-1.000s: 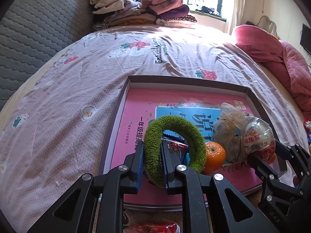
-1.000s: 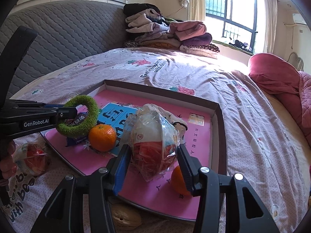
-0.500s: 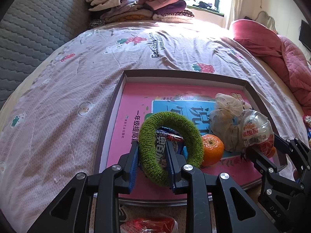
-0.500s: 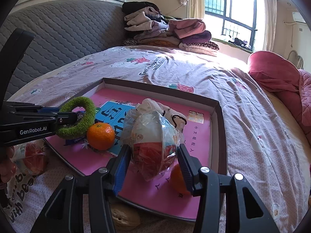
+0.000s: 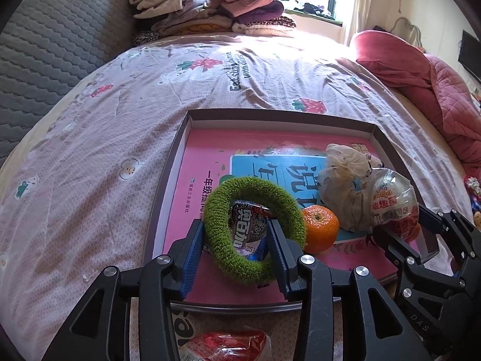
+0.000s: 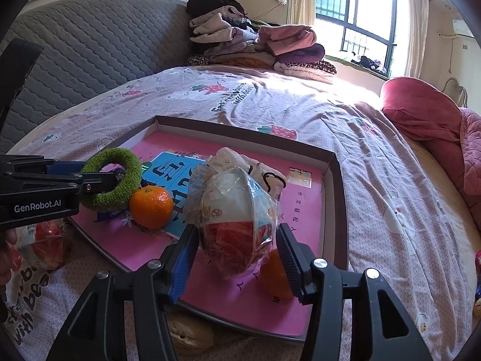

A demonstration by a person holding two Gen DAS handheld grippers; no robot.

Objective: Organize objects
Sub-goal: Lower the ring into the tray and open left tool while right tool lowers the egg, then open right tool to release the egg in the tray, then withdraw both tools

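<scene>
On the bed (image 5: 126, 126), a shallow tray (image 5: 270, 113), holding a hair scrunchie (image 5: 228, 249) at near left with a snack packet (image 5: 249, 225) behind it through the ring. Just right of that, a tangerine (image 5: 320, 225), then a knotted plastic bag (image 5: 345, 186) and wrapped toy egg (image 5: 390, 201) farther right. Before the tray's near edge, a walnut (image 6: 189, 338); folded clothes (image 5: 210, 9) far behind.

Ring (image 5: 255, 228): fuzzy green
Mandarin (image 6: 151, 207): orange
Tray (image 6: 330, 204): pink floor, brown rim
Bedsheet (image 5: 90, 150): mauve, strawberry print
Headboard (image 6: 90, 48): grey quilted
</scene>
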